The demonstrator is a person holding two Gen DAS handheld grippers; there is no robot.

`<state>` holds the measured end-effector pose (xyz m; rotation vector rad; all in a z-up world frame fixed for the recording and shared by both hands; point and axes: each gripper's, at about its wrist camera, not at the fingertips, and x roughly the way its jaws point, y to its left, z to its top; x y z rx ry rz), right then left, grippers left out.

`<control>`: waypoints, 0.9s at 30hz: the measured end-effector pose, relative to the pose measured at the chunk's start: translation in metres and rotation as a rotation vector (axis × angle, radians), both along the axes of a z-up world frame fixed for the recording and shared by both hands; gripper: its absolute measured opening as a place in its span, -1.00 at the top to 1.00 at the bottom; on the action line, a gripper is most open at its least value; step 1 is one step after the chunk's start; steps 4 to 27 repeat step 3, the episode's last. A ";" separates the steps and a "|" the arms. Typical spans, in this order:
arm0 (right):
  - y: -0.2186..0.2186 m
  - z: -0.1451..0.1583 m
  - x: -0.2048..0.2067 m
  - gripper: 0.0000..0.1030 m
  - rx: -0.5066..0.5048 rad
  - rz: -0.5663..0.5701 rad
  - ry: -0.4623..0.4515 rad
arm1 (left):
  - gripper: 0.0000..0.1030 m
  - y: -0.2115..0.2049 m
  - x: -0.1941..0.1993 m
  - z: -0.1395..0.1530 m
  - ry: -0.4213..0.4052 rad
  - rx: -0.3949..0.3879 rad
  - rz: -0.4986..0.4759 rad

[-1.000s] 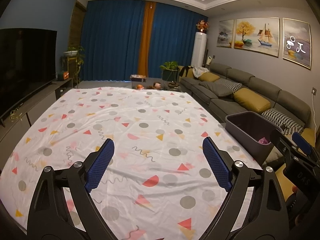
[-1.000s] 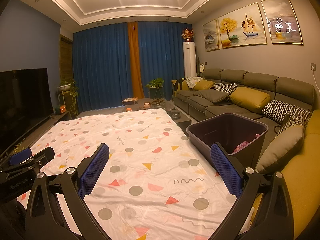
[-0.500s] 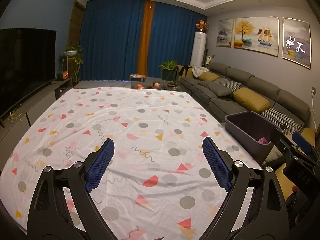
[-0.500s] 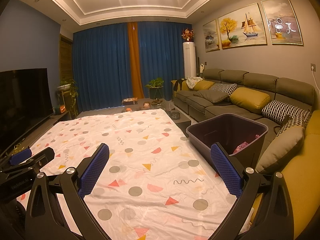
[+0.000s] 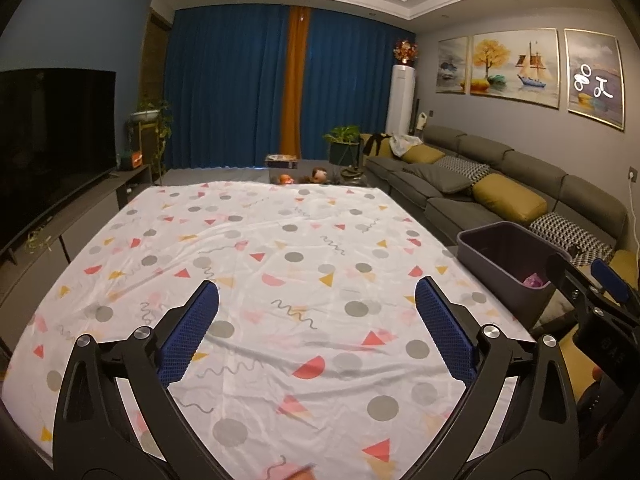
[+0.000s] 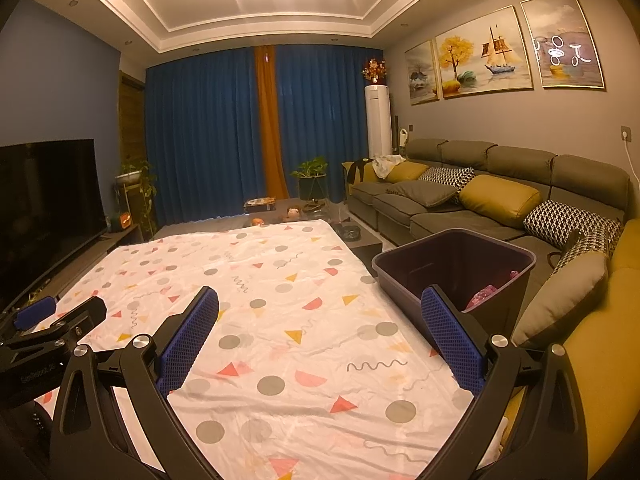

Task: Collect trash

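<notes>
pink trash (image 6: 484, 294) crumpled, lies inside dark plastic bin (image 6: 516, 254), rectangular, open top, just off right edge of bench (image 6: 280, 320). bench covered by white wrinkled cloth (image 5: 280, 264) printed with dots, triangles, squiggles; surface bare, wide room to move. left hand-held gripper (image 5: 316, 328) jaws opening, wide, nothing between, blue textured pads. right hand-held gripper (image 6: 320, 332) wide, nothing held, right finger before bin. faint writing on gripper bodies, unreadable. grey sofa (image 6: 480, 208) beyond bin.
</notes>
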<state>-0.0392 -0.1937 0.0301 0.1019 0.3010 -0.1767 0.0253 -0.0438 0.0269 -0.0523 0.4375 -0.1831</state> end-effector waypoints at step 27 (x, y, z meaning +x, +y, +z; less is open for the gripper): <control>-0.001 0.000 0.000 -0.89 -0.002 0.000 -0.002 | -0.88 0.002 0.002 -0.001 0.016 -0.014 -0.007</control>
